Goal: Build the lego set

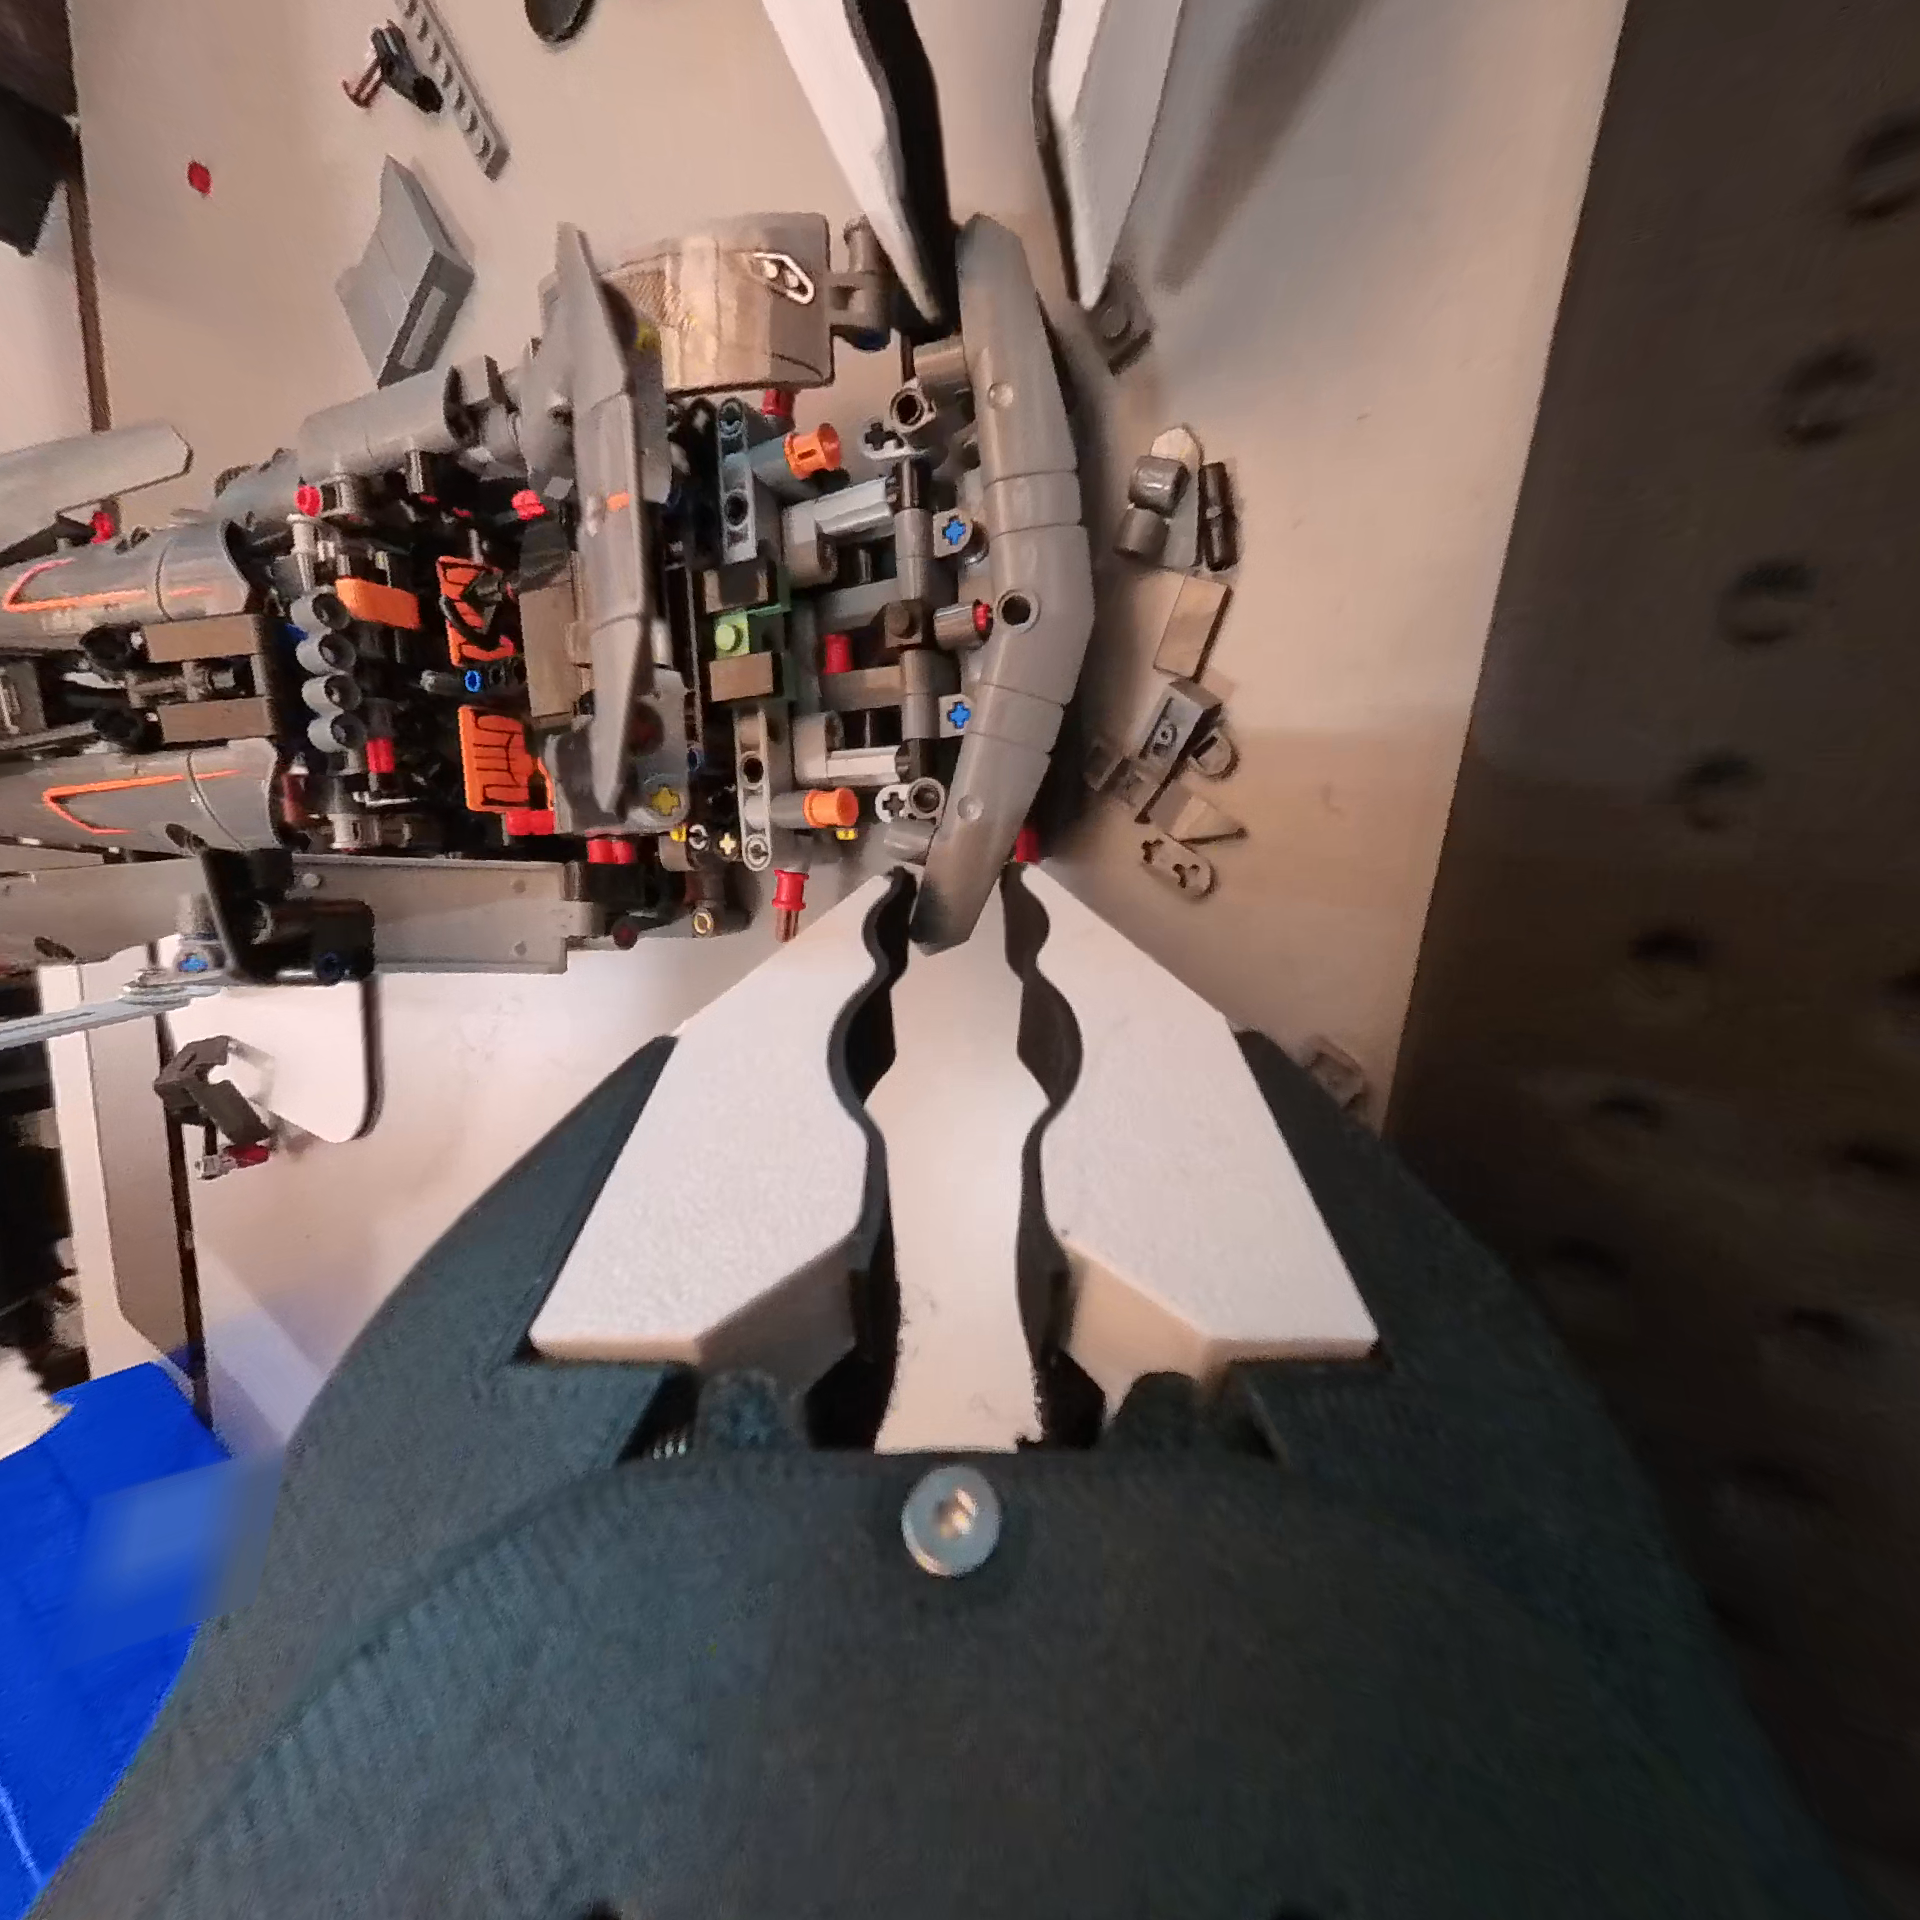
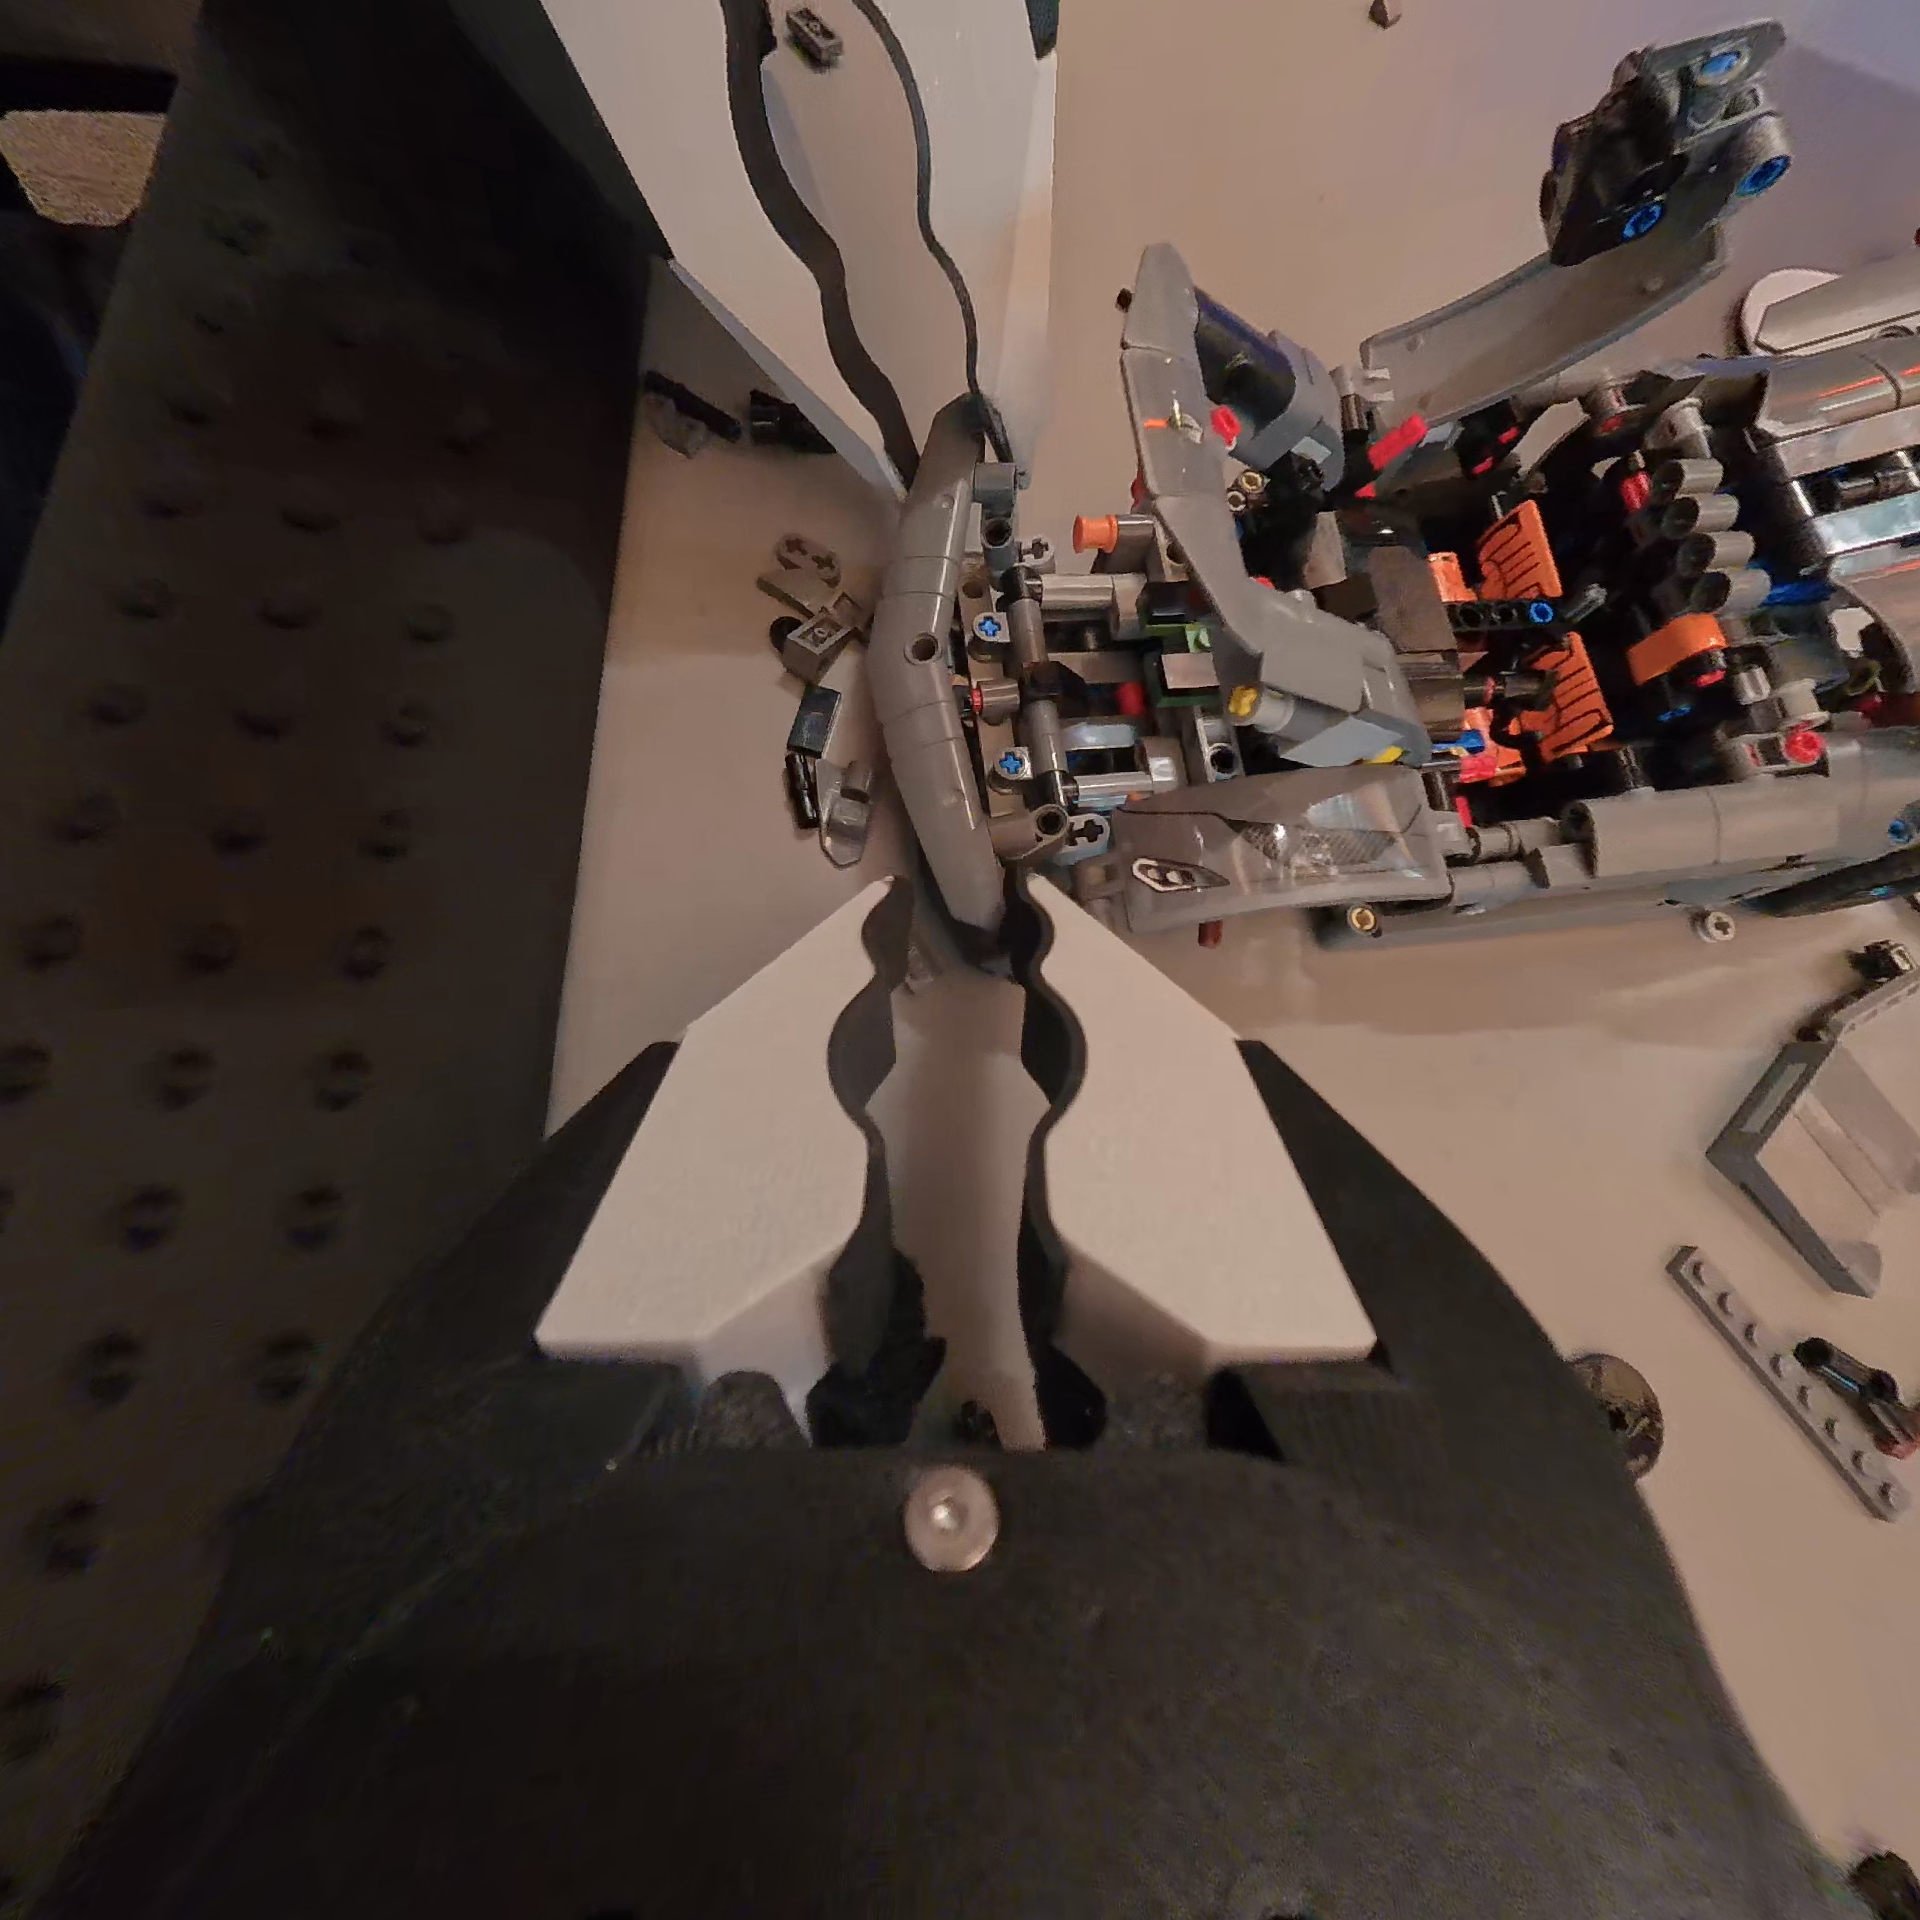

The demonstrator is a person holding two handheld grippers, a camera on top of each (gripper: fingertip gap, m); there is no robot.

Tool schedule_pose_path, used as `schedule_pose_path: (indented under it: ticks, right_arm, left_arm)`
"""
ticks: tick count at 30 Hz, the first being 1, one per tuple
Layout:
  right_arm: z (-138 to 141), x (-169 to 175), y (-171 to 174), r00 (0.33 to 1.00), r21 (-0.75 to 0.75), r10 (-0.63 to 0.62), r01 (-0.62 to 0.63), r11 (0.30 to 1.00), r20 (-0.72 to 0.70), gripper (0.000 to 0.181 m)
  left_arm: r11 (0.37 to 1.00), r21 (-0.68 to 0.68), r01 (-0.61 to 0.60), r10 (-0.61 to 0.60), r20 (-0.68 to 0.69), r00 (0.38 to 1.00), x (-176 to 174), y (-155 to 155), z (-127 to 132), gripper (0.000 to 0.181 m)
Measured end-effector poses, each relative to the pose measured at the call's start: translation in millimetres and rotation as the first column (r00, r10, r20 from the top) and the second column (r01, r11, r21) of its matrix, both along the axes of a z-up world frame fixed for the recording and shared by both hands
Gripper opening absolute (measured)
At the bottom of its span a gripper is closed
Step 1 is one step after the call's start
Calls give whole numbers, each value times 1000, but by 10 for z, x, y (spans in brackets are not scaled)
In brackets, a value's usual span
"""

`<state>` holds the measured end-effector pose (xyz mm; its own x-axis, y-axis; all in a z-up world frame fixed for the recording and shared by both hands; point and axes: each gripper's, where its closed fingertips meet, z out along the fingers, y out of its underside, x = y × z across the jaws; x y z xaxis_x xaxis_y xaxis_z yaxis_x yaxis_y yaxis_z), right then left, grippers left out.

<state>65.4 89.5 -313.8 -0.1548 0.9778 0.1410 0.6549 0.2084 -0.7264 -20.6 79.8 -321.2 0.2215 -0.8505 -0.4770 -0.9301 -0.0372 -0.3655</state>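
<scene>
A grey, black and orange Lego car model (image 1: 499,644) lies on the white table and also shows in the right wrist view (image 2: 1455,675). A curved grey bumper panel (image 1: 1023,540) runs across its front end. My left gripper (image 1: 958,896) is shut on one end of the bumper. My right gripper (image 2: 961,920) is shut on the other end of the bumper (image 2: 920,665). Each gripper also shows at the far end of the bumper in the other's view: the right one (image 1: 940,291) and the left one (image 2: 971,416).
Several small loose grey pieces (image 1: 1174,623) lie just past the bumper (image 2: 821,665). A dark studded panel (image 1: 1714,831) stands close behind them (image 2: 260,727). A long grey plate (image 2: 1787,1382), an angled grey frame (image 2: 1787,1174), a grey tile (image 1: 405,270) and a blue bin (image 1: 94,1558) lie farther off. The right tips stand about 20 cm off the long grey plate (image 2: 1787,1382). It is also in sight in the left wrist view (image 1: 442,65).
</scene>
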Motion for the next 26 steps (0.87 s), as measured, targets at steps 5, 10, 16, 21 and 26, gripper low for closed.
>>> schedule_pose_path:
  ticks: [5, 10, 16, 21, 26]
  right_arm:
    - [-21, -8, 7, 1000, 2, -5, 5, 1000, 6, 12]
    - [-41, -9, 12, 1000, 0, -7, 7, 1000, 12, 11]
    - [-51, -7, 13, 1000, -4, -7, 7, 1000, 17, 11]
    - [-53, -8, 17, 1000, -5, -6, 6, 1000, 17, 11]
    - [-57, -10, 19, 1000, -4, -6, 6, 1000, 18, 11]
  left_arm:
    - [1000, -7, 8, -8, 7, 1000, 10, -9, -1, 14]
    - [1000, -5, 26, -26, 1, 1000, 24, -28, -11, 13]
    - [1000, -4, 16, -16, 14, 1000, 27, -15, -2, 14]
    - [1000, 4, 12, -13, 25, 1000, 39, 3, 40, 24]
    - [1000, 0, 14, -14, 6, 1000, 56, -8, -11, 20]
